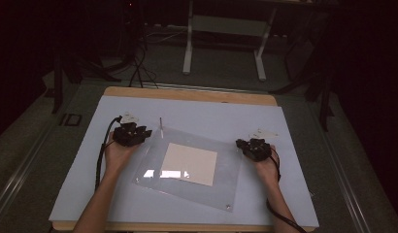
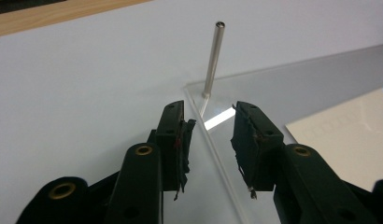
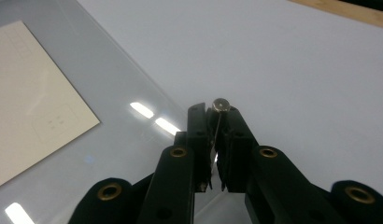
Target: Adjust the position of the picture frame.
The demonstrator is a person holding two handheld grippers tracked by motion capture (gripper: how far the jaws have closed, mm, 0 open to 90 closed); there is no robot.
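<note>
Clear acrylic sheet flat at mat centre, paper square under it. Right gripper at right corner, fingers pinching metal pin. Left gripper at far-left corner, fingers spread, astride sheet edge, just short of upright post.

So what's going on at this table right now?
A person is working on a clear acrylic panel that lies over a pale sheet. The right gripper is shut on a small metal pin at the panel's corner. The left gripper is open, straddling the panel's edge near an upright metal post.
</note>
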